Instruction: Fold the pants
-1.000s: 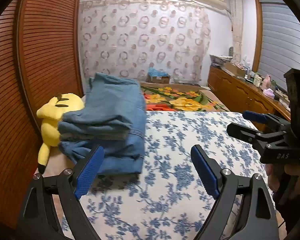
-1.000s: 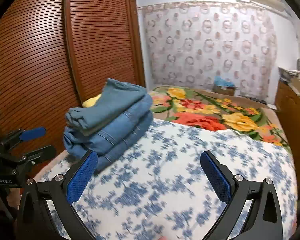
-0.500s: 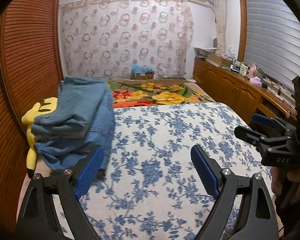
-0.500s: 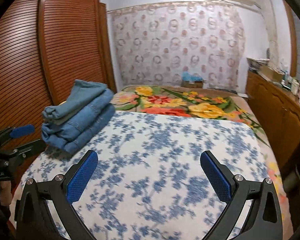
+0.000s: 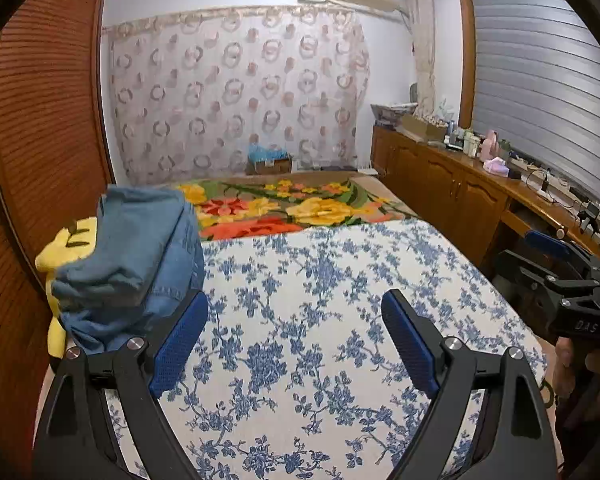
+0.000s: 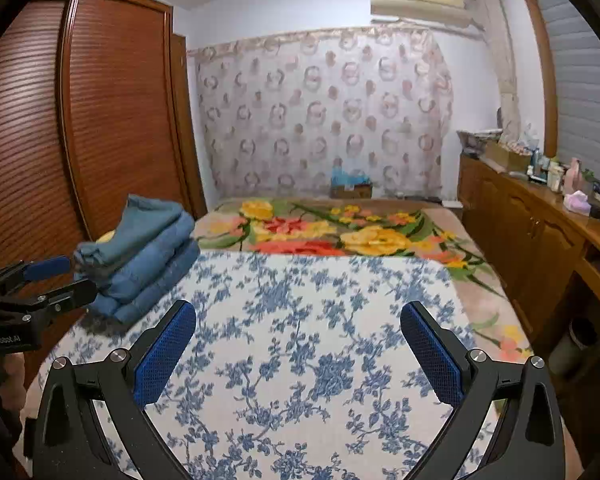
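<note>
Bed with blue-and-white floral cotton cover (image 6: 320,344) fills both views, mostly bare. Folded blue denim pants (image 6: 144,256) sit stacked at its left edge by the brown slatted wardrobe (image 6: 100,120), partly over a yellow plush toy (image 5: 66,240). Fold looks done. Denim: heavyish, soft but thick, not slippery; layers can slide apart, so best taken under the bottom fold from both sides. Left gripper (image 5: 296,340) jaws wide, empty. Right gripper (image 6: 300,350) jaws wide, empty, both well short of the stack.
</note>
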